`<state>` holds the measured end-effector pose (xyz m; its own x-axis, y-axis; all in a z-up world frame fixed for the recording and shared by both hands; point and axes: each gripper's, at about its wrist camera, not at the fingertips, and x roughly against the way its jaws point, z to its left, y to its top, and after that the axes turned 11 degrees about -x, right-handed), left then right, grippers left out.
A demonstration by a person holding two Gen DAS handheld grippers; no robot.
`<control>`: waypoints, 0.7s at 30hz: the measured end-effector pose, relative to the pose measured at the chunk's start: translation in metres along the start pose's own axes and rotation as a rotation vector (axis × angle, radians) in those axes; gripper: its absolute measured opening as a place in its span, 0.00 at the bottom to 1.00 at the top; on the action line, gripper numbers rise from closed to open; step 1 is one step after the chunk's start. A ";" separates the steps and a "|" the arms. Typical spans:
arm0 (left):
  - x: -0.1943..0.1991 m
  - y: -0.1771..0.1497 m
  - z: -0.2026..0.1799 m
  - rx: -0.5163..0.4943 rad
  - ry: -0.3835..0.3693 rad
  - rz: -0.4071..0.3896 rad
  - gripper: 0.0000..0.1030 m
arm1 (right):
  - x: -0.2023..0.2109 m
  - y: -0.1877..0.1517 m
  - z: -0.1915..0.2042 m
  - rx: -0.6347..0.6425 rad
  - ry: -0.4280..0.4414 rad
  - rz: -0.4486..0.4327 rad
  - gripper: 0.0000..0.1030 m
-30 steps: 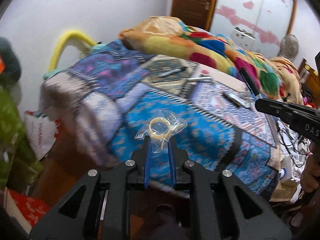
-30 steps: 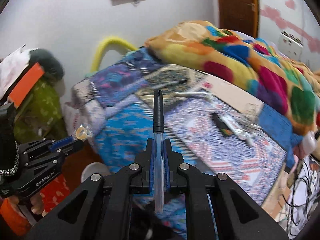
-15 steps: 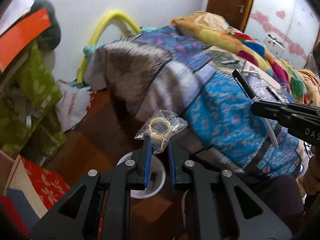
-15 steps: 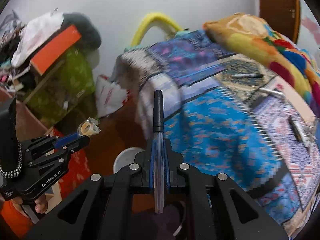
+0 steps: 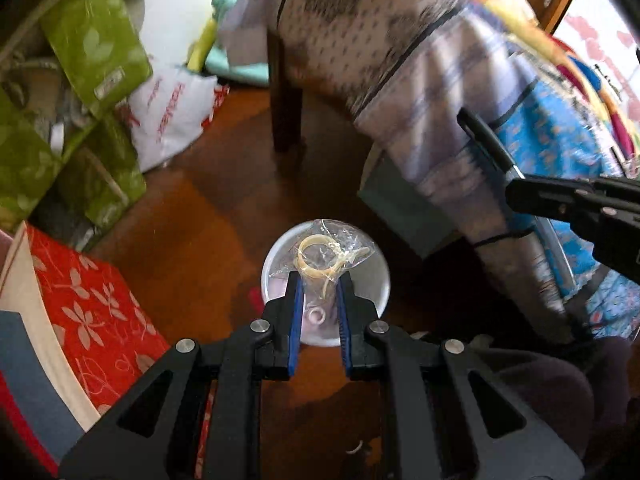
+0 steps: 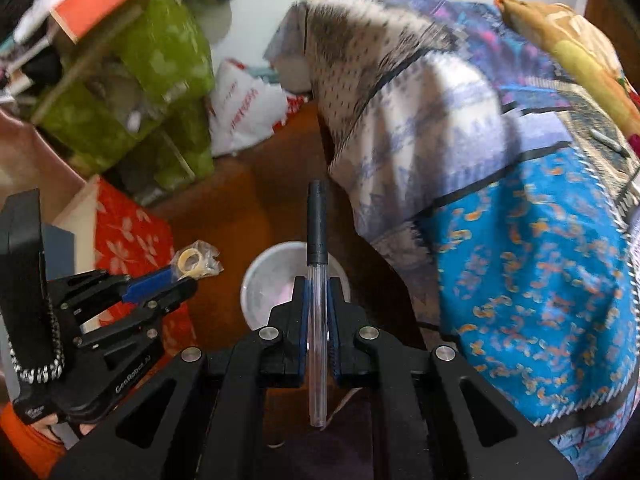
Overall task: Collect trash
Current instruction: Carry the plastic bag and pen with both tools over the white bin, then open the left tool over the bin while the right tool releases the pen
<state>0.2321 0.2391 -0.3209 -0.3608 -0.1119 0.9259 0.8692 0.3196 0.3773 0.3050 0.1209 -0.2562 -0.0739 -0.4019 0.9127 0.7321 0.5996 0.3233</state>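
- The bed (image 6: 532,240) under its patterned blue and white cover filled both my views a second ago; now it has slid off to the right side of each, and I look steeply down at the brown wooden floor (image 5: 208,216) beside it.
- The clutter by the wall has come much closer: green leaf-print bags (image 5: 96,40), a white plastic bag with red lettering (image 5: 172,116) and a red floral box (image 5: 92,312) now crowd the left of the left wrist view, where earlier only their edges showed.
- A white round bin (image 5: 378,280) sits on the floor, straight beyond my left claw (image 5: 318,284). It was out of sight a second ago and half hidden half a second ago. Something small and pale lies at its bottom, too blurred to name.
- In the right wrist view the same bin (image 6: 256,284) lies just past my right claw (image 6: 316,284), partly covered by it.
- My right claw stays clamped nearly shut on a pen (image 6: 316,280) with a clear barrel and black cap, cap pointing away from me, as before. From the left view the pen's cap (image 5: 480,140) sticks up in front of the bed cover.
- My left claw, only slightly parted, still pinches a crumpled clear wrapper (image 5: 328,252) with a yellowish ring inside. The wrapper now hangs right over the bin's mouth, not over the bed.
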 end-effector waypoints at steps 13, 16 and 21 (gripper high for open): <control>-0.079 -0.002 0.014 0.048 -0.041 0.174 0.16 | -0.074 0.010 0.017 0.017 -0.004 0.192 0.08; -0.083 0.001 0.013 0.061 0.003 0.198 0.36 | -0.078 0.015 0.016 0.005 0.025 0.221 0.11; -0.076 -0.001 0.011 0.051 -0.002 0.186 0.38 | -0.072 0.014 0.015 0.002 0.018 0.203 0.32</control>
<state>0.2550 0.2579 -0.3921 -0.1961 -0.0447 0.9796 0.9028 0.3818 0.1982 0.3107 0.1685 -0.3140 0.0871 -0.2853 0.9545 0.7297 0.6705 0.1339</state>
